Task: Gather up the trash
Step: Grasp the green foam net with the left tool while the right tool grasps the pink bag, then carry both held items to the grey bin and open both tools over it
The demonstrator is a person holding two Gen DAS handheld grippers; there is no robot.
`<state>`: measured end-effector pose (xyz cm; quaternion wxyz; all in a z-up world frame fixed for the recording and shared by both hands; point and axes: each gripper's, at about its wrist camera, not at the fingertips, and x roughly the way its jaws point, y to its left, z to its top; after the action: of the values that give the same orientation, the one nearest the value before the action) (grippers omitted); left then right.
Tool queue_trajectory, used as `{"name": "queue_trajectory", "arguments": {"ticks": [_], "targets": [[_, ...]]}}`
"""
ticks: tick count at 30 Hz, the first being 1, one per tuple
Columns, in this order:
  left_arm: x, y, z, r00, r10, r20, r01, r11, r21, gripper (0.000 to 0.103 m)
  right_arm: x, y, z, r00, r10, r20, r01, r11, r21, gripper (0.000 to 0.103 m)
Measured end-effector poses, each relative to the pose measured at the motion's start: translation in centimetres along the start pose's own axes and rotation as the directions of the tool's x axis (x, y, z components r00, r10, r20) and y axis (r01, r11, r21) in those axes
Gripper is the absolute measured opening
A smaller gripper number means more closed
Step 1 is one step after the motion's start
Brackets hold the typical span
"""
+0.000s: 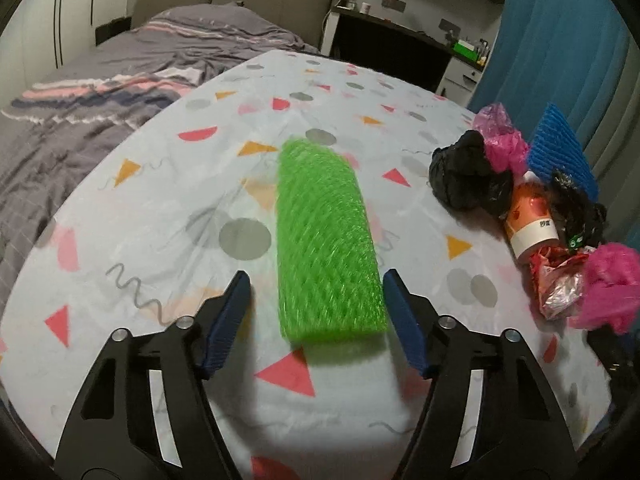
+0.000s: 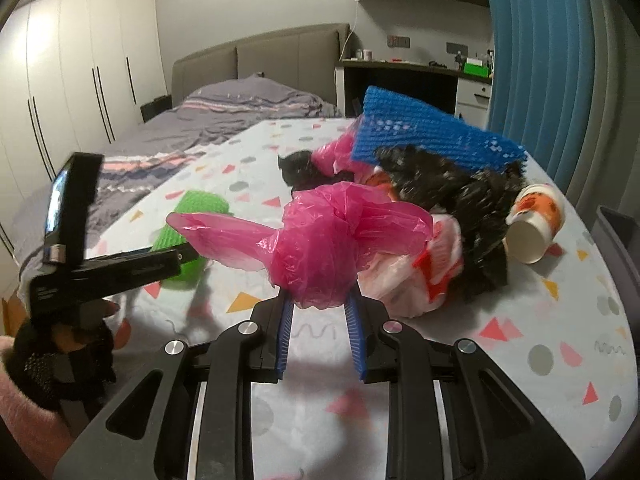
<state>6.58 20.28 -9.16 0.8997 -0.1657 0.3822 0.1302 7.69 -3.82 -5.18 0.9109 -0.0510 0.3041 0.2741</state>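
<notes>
Right gripper [image 2: 318,304] jaws clenched on crumpled pink plastic bag [image 2: 332,236], bag held above table [image 2: 560,320], near trash pile. Left gripper [image 1: 316,292] jaws released, straddling green foam net [image 1: 326,236] lying on table, pads apart from it, not gripping.

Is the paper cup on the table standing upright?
No, the paper cup lies on its side on the table, its open mouth facing the camera beside the black bag.
</notes>
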Motion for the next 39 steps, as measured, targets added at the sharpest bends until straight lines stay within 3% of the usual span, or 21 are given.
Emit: {"name": "queue_trajectory", "arguments": {"ticks": [2,3,7,19,27,33,39], "targets": [[0.1,-0.1,0.0,1.0,-0.011,-0.014,0.011,1.0,-0.001,0.042,-0.5,-0.2,0.0,1.0,0.004,0.007,-0.004,1.0,-0.001,0.026],[0.1,-0.1,0.0,1.0,-0.013,-0.015,0.013,1.0,-0.003,0.04,-0.7,-0.3,0.0,1.0,0.007,0.008,-0.007,1.0,-0.001,0.026],[-0.9,-0.6,-0.2,1.0,-0.012,0.019,0.012,1.0,0.023,0.013,-1.3,-0.6,-0.3,1.0,0.01,0.02,-0.01,1.0,-0.002,0.026],[-8.1,-3.4,-0.4,0.976,-0.107,0.191,0.093,0.992,0.082,0.011,-4.9,-3.2,0.1,0.994,-0.045,0.098,0.042,0.999,0.029,0.026],[-11.6,-9.4,0.1,0.946,-0.195,0.26,0.152,0.973,0.174,0.011,-8.1,-7.8,0.1,0.978,-0.121,0.168,0.105,0.989,0.103,0.026],[-12.3,-15.8,0.3,0.917,-0.317,0.242,0.246,0.927,0.281,0.011,-10.3,-12.2,-0.2,0.957,-0.21,0.198,0.181,0.971,0.158,0.026],[-11.6,-24.7,-0.1,0.876,-0.448,0.18,0.347,0.842,0.412,0.011,-12.2,-17.1,-0.7,0.92,-0.324,0.222,0.276,0.936,0.22,0.026]]}}
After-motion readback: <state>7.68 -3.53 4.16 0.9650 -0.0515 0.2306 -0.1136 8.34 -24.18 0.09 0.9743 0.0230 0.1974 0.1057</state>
